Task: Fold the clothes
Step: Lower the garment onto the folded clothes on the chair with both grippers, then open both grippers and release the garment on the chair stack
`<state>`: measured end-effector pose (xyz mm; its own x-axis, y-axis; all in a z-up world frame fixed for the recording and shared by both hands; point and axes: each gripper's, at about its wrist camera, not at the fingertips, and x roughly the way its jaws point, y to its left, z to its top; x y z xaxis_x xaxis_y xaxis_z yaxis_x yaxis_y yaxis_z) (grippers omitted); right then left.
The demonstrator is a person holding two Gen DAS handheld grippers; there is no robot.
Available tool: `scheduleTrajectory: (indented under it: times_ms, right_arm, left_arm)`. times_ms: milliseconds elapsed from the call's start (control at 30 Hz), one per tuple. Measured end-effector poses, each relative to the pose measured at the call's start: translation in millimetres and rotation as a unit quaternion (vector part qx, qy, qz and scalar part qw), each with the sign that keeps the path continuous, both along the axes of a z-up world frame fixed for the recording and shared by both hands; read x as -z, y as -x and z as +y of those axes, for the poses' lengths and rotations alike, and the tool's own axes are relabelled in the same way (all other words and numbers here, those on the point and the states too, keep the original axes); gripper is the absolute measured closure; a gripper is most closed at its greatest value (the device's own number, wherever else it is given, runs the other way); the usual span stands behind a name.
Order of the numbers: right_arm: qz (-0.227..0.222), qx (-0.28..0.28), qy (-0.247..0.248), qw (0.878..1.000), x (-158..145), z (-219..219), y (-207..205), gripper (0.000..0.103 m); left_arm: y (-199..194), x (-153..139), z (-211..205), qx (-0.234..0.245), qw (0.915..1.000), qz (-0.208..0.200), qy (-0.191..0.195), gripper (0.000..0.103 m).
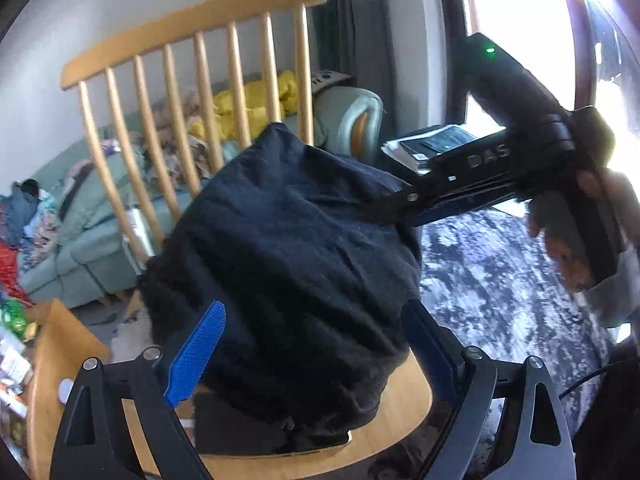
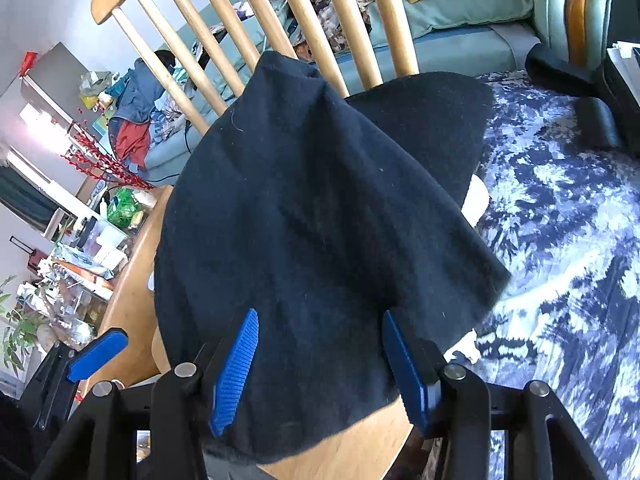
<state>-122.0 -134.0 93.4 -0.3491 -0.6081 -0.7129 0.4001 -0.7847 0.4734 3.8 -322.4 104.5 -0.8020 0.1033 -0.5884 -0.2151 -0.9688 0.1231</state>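
A dark navy garment (image 1: 288,248) (image 2: 312,200) is heaped on the seat of a wooden spindle-back chair (image 1: 400,412) (image 2: 352,444), with its top against the spindles. My left gripper (image 1: 314,308) stands open at the near edge of the cloth, and its pads (image 1: 196,352) are clear of it. One of its blue pads (image 2: 98,354) shows at the lower left of the right wrist view. My right gripper (image 2: 320,316) (image 1: 384,210), held by a hand (image 1: 568,256), is shut on a thick fold at the garment's right edge. The cloth runs taut to its tips.
Behind the chair stands a pale green sofa (image 1: 80,248) piled with clothes and yellow fabric (image 1: 248,108). A blue-and-white patterned rug (image 1: 500,272) (image 2: 560,220) lies to the right. A cluttered wooden table (image 2: 132,280) is at the left, and books (image 1: 432,144) are stacked by the window.
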Motion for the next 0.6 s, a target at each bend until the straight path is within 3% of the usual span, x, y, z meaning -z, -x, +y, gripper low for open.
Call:
scheduleTrajectory:
  times_ms: [167,267,433,600]
  right_arm:
    - [0.09,-0.007,-0.038,0.995,-9.8,-1.4,-50.4,0.046]
    - [0.149,-0.005,-0.06,0.987,-6.9,-1.9,-89.7,0.037]
    - [0.188,-0.027,-0.065,0.98,5.7,0.6,-134.0,0.03]
    - [0.25,-0.041,-0.076,0.964,0.4,6.0,-159.9,0.022]
  left_arm:
    - [-23.6,4.4,11.1,-0.035,0.9982,0.03,0.039,0.011]
    - [-34.3,11.7,13.5,-0.044,0.998,0.024,0.038,0.007]
    - [-48.8,21.7,7.4,-0.052,0.9984,0.009,0.02,0.005]
    - [-60.5,26.9,-2.4,-0.069,0.9973,0.023,0.008,0.003]
